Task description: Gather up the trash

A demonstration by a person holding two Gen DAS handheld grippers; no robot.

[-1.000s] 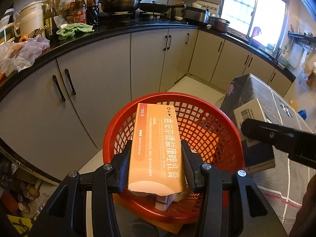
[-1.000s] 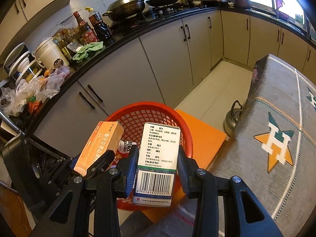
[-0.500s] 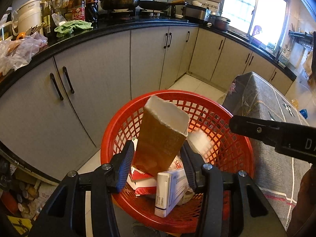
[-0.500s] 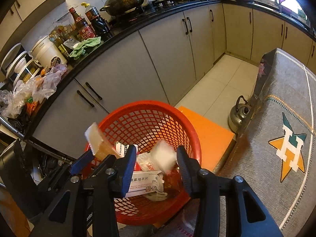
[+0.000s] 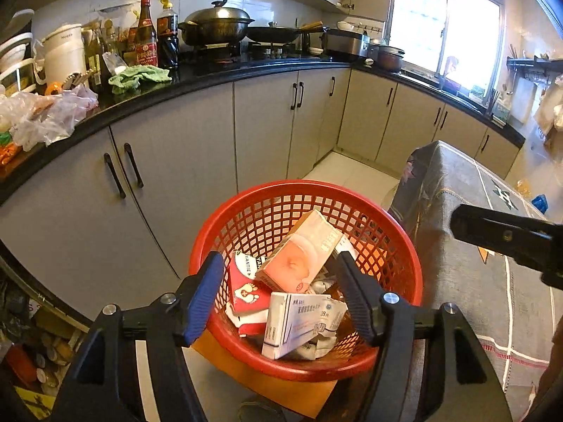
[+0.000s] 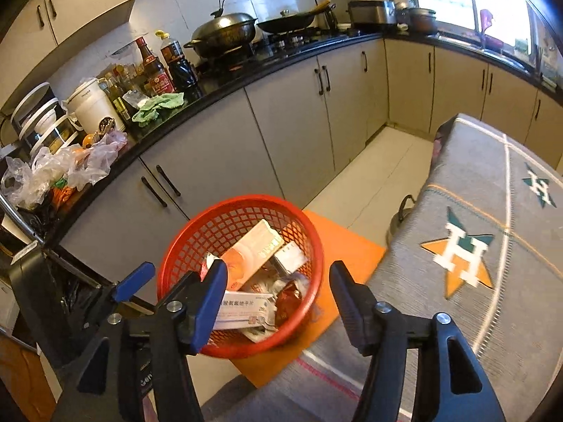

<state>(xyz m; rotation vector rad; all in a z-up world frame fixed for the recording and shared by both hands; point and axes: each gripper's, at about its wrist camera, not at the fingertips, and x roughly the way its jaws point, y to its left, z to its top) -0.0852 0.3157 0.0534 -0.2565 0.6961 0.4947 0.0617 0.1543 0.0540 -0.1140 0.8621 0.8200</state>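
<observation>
Left wrist: the orange box, clamped in the left claw a second ago, now lies in the red basket atop other cartons; claw jaws opening, empty. Right wrist: the white box has also dropped into the basket; right claw opening, nothing between. Both pieces binned; more trash to fetch, probably.
</observation>
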